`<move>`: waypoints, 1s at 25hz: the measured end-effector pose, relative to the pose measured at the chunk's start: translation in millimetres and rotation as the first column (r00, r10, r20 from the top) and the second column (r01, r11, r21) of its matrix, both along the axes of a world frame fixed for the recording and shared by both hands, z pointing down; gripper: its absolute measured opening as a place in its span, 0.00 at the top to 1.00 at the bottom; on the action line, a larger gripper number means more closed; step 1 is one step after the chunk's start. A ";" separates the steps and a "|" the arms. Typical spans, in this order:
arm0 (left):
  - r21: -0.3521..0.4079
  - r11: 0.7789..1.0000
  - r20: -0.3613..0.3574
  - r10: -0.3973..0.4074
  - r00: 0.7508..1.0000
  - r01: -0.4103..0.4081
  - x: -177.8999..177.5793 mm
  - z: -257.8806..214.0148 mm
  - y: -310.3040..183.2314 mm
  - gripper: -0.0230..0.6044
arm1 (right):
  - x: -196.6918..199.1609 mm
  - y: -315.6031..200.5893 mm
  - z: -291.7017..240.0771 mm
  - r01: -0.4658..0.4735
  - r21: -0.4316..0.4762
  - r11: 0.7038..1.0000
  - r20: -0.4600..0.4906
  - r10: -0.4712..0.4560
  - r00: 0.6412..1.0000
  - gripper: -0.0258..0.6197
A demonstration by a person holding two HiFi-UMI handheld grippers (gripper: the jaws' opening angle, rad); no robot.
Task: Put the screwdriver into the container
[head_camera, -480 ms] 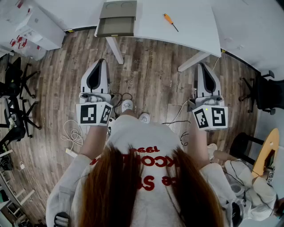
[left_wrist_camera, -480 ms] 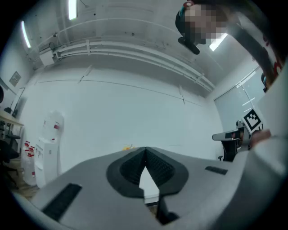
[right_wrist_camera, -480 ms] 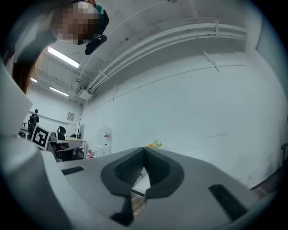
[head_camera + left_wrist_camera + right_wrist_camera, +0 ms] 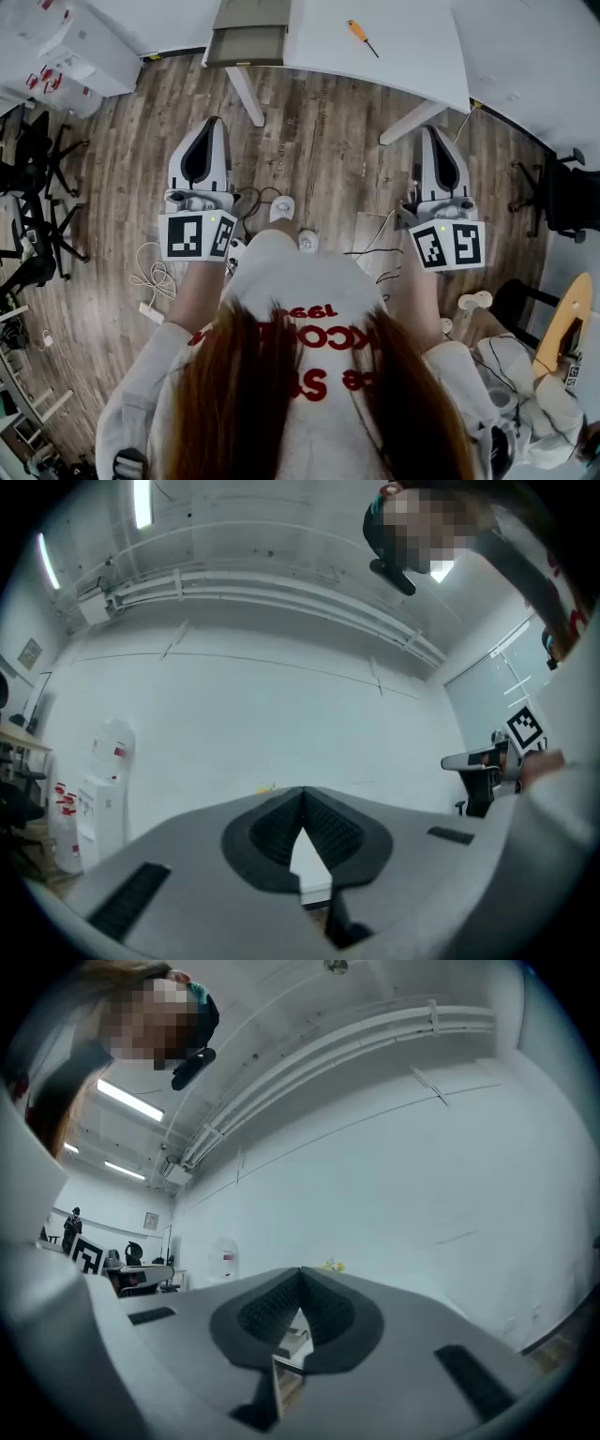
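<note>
One wooden floor [image 4: 328, 150]: fills most of the head view, with cables lying on it to the left.
One white table [image 4: 412, 47]: stands at the far side, beyond both grippers; its legs reach down to the floor between them.
One person [image 4: 300, 375]: stands near, facing the table, with a gripper held out in each hand roughly level.
Two grippers: the left gripper [image 4: 212, 124] and the right gripper [image 4: 430, 133] hang over the floor, well short of the table. Each gripper view shows the jaws closed tip to tip with nothing between them, so both claws are empty.
One container [image 4: 246, 42]: a grey-olive tray at the left near edge of the table, far from the person, with no tool visible in it.
One screwdriver [image 4: 361, 37]: orange handle, dark shaft, lying flat on the table top to the right of the container and clearly apart from it, untouched.
Step in hand: the approach, as I judge it; nothing is picked up yet.
Next move: probably the right gripper, being on that side, goes forward to the table, opens its jaws, comes down over the orange handle and closes on it. The handle is slim and may roll, so a centred grip seems needed.
</note>
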State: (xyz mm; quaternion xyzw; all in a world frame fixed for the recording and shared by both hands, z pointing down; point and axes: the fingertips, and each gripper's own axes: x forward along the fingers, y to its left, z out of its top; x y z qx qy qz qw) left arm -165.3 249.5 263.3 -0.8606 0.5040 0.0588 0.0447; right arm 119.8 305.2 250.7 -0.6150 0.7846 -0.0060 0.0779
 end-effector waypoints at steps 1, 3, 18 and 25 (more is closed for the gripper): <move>-0.002 1.000 0.001 -0.002 1.000 0.002 -0.8 0.3 -1.3 0.96 | -0.6 -1.3 0.2 0.001 0.000 1.000 0.004 -0.001 1.000 0.95; -0.009 1.000 -0.001 -0.004 1.000 0.004 -1.0 2.1 -4.8 0.96 | -1.4 -3.4 1.2 0.005 -0.003 1.000 0.011 -0.005 1.000 0.95; 0.007 0.997 -0.028 0.072 0.997 -0.072 35.3 -2.2 -109.8 0.96 | 21.3 -87.6 -6.5 -0.027 -0.001 1.000 0.013 0.027 1.000 0.95; 0.019 0.993 -0.042 0.117 0.992 -0.116 47.0 -4.3 -175.8 0.96 | 25.2 -143.7 -13.7 -0.051 0.014 0.999 0.013 0.051 0.999 0.95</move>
